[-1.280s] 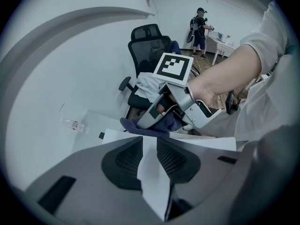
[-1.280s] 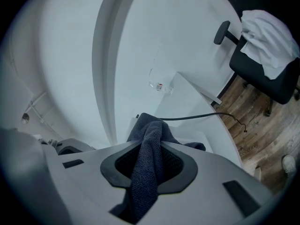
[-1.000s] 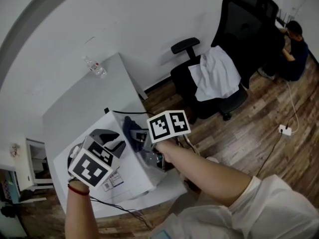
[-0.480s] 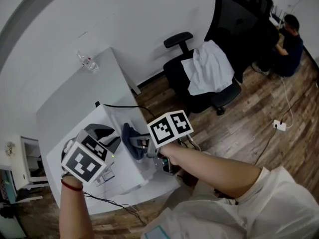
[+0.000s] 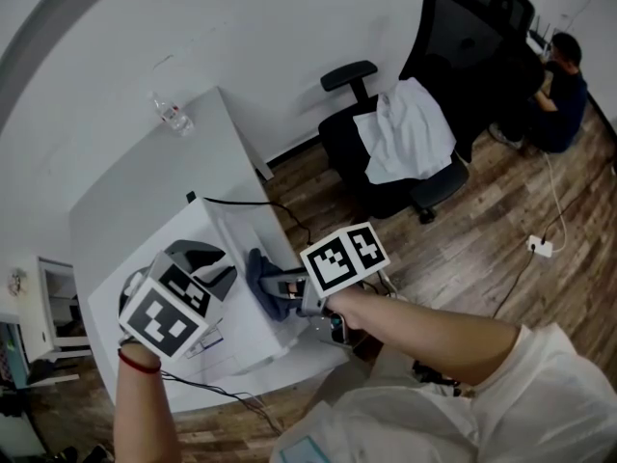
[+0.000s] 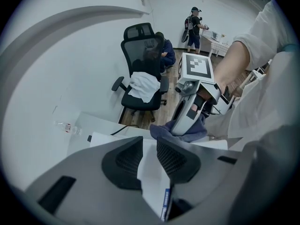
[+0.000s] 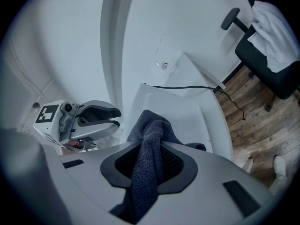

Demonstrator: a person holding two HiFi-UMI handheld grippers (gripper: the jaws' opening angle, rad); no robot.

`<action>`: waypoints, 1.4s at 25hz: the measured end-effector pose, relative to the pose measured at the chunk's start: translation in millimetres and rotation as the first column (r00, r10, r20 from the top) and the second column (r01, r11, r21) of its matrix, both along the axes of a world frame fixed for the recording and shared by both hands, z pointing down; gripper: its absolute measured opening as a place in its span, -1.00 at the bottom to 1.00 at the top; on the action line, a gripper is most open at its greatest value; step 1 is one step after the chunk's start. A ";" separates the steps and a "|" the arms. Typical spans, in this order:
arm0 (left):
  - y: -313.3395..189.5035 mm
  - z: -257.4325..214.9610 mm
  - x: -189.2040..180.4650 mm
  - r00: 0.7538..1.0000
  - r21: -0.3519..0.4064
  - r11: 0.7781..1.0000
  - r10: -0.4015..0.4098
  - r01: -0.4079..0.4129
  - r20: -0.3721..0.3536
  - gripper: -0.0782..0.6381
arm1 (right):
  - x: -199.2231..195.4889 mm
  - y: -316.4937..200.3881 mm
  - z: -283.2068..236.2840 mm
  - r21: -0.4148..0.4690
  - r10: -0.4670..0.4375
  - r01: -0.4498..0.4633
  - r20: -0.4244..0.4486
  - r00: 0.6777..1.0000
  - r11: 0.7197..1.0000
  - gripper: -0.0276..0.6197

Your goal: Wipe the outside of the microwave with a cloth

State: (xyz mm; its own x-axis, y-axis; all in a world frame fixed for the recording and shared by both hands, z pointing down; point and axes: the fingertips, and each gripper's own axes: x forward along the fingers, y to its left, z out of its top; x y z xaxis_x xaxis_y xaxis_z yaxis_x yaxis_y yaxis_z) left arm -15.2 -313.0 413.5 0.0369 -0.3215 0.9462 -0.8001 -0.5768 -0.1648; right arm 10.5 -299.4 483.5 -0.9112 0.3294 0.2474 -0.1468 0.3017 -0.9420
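The white microwave (image 5: 227, 244) stands on a white table (image 5: 145, 186). My right gripper (image 5: 281, 285) is shut on a dark blue cloth (image 5: 260, 276) and presses it onto the microwave's top near the right edge. In the right gripper view the cloth (image 7: 150, 125) bunches up between the jaws over the white top (image 7: 173, 104). My left gripper (image 5: 217, 263) hovers over the left part of the top, open, with nothing in it. The left gripper view shows the right gripper (image 6: 177, 129) and the cloth (image 6: 190, 134) just ahead.
A water bottle (image 5: 174, 116) lies at the table's far end. A black cable (image 5: 241, 205) runs behind the microwave. A black office chair with a white garment (image 5: 405, 143) stands to the right on wood floor. A person (image 5: 561, 85) sits at the far right.
My right gripper has slid the cloth a little toward me along the microwave's top. The left gripper has hardly moved.
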 end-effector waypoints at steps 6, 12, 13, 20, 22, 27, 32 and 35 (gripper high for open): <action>-0.4 0.7 2.6 1.000 -0.006 1.000 0.006 -0.006 -0.008 -0.52 | 10.7 10.4 0.1 -0.019 -0.020 0.020 0.009 1.000 1.000 -0.63; -1.3 1.7 5.9 1.000 -0.006 1.000 0.012 -0.012 -0.019 -0.52 | 23.1 23.4 1.1 -0.032 -0.056 0.057 0.017 0.998 0.998 -0.63; -1.2 1.9 6.4 1.000 -0.008 1.000 0.013 -0.013 -0.020 -0.52 | 25.7 26.3 1.5 -0.034 -0.072 0.073 0.018 0.997 0.997 -0.63; -1.9 -2.1 6.7 1.000 -0.005 1.000 0.010 -0.010 -0.028 -0.52 | 50.6 33.8 4.9 0.010 -0.298 0.298 0.001 0.955 0.955 -0.63; -2.8 -4.4 7.2 0.999 -0.002 1.000 0.007 -0.007 -0.031 -0.52 | 47.5 12.9 6.1 0.036 -0.269 0.269 -0.005 0.963 0.962 -0.63; -4.8 -7.2 6.1 0.999 -0.007 1.000 -0.001 0.001 -0.035 -0.52 | 13.4 -55.1 10.0 0.079 -0.086 0.086 0.000 0.996 0.993 -0.63; -8.9 0.6 6.5 1.000 -0.033 0.999 0.002 -0.003 -0.030 -0.52 | -42.6 -91.7 18.4 0.048 0.031 -0.034 0.056 0.998 0.998 -0.63; -12.0 3.9 11.3 0.999 -0.045 0.999 0.007 -0.009 -0.037 -0.52 | -68.7 -99.3 27.9 0.005 0.071 -0.072 0.066 0.995 0.997 -0.63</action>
